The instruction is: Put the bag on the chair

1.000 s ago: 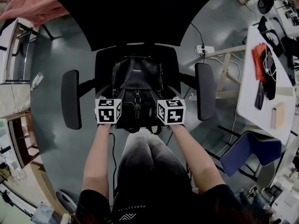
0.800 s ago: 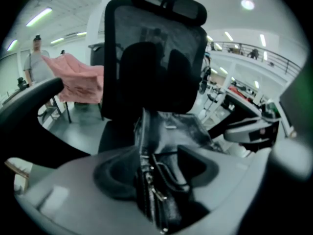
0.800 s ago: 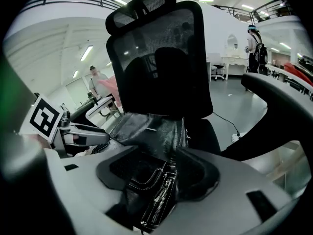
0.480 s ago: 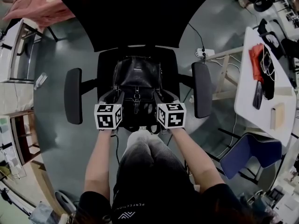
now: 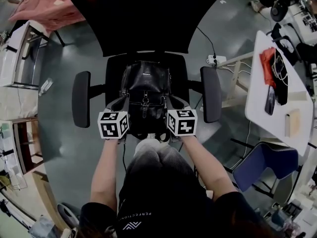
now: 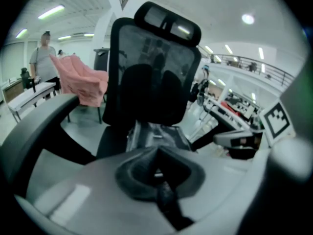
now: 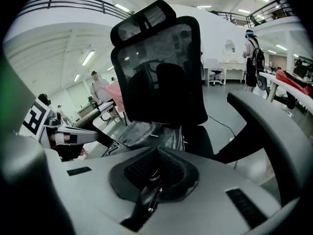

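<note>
Bag point(image 5: 145, 90) upright on the chair point(image 5: 181, 67) seat, between armrests point(image 5: 81, 99), backrest point(image 5: 143, 14) behind. Left claw point(image 5: 120, 104) and right claw point(image 5: 174, 103), just closed, each pinch a bag strap point(image 6: 165, 196). Open floor point(image 5: 59, 133) flanks the chair; white surface point(image 5: 257, 100) stands well to the right.

The bag point(image 5: 145, 86) looks like smooth, glossy black leather; the chair point(image 7: 161, 67) has a matt, see-through mesh back.

The head view looks steeply down from above the person onto the chair point(image 5: 143, 24) and the bag point(image 5: 144, 88) on it. The left and right gripper views sit low and close, looking across the bag at the chair; all three share both.
</note>
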Demonstrator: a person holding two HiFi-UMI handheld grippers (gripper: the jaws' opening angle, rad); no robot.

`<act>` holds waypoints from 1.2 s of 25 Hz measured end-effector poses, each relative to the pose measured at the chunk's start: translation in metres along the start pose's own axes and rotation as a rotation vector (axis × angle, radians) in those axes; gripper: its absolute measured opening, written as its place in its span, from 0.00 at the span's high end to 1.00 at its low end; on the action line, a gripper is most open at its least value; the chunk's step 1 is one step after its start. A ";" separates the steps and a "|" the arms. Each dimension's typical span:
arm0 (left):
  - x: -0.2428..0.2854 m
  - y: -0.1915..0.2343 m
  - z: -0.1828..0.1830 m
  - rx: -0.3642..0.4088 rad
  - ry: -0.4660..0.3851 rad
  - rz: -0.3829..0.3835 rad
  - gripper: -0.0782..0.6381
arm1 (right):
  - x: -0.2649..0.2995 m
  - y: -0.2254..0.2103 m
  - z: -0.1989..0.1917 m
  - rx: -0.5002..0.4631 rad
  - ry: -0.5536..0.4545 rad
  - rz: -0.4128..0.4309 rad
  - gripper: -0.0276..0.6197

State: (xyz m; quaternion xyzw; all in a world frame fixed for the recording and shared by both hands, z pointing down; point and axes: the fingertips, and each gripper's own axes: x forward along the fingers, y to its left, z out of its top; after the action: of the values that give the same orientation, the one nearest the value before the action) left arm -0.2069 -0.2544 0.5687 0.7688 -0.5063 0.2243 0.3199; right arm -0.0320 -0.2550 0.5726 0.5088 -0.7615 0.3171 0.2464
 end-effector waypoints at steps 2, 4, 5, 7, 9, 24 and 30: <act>-0.004 -0.003 0.001 0.002 0.000 -0.003 0.88 | -0.002 0.000 0.000 -0.007 0.003 -0.004 0.96; -0.007 -0.005 0.001 0.006 0.001 -0.006 0.88 | -0.005 0.001 -0.001 -0.010 0.007 -0.007 0.96; -0.009 -0.006 0.001 0.006 0.001 -0.007 0.88 | -0.006 0.001 -0.001 -0.011 0.010 -0.007 0.96; -0.011 -0.009 -0.001 0.001 -0.002 -0.010 0.88 | -0.008 0.002 -0.003 -0.011 0.017 -0.004 0.96; -0.013 -0.010 -0.001 -0.010 -0.005 -0.013 0.88 | -0.009 0.002 -0.005 -0.012 0.023 -0.005 0.96; -0.032 -0.009 0.006 0.017 -0.019 -0.007 0.88 | -0.022 0.008 0.000 -0.034 0.014 0.008 0.96; -0.038 0.003 0.007 0.029 -0.011 0.012 0.88 | -0.023 0.011 -0.002 -0.012 0.010 0.011 0.96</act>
State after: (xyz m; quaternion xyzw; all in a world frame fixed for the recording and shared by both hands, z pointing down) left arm -0.2240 -0.2360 0.5391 0.7716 -0.5093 0.2292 0.3045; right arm -0.0336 -0.2364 0.5556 0.5016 -0.7649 0.3163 0.2516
